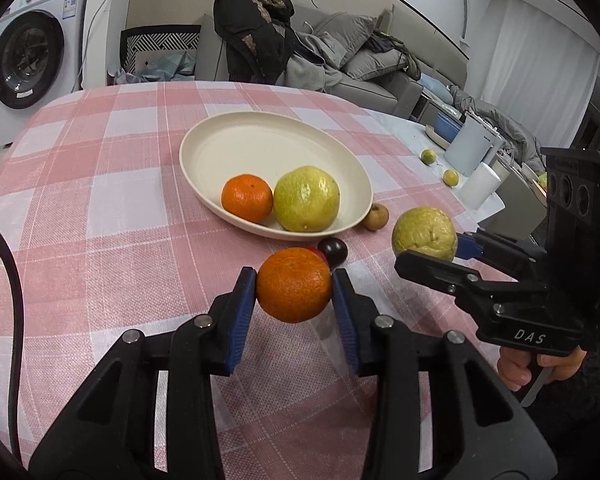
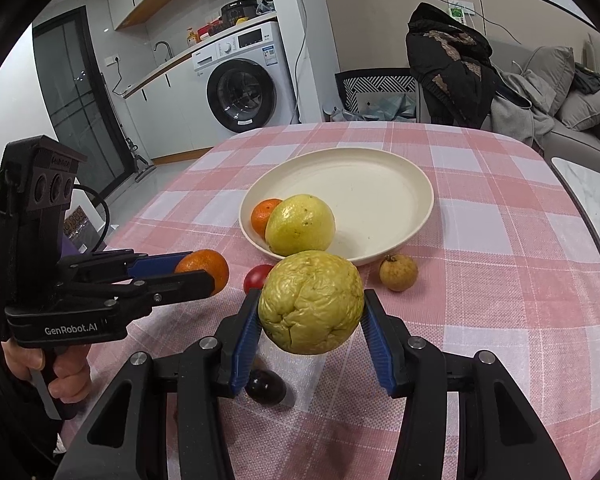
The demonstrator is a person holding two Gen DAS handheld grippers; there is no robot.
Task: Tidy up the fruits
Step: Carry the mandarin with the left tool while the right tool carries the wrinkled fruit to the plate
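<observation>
Black tongs (image 2: 204,276) marked "GenRobot.AI"

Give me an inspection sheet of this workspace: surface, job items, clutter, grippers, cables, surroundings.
Surface: table under a pink checked cloth.
Job's things: cream plate holds one orange and one yellow-green fruit; a small brown fruit, a red fruit and a dark fruit lie on the cloth.
Clutter: nothing seen on the cloth.
Grippers: left gripper shut on a held orange; right gripper shut on a wrinkled green fruit; both are lifted off the cloth.
Cables: black cable at the left edge.
Surroundings: washing machine, sofa with clothes.
</observation>
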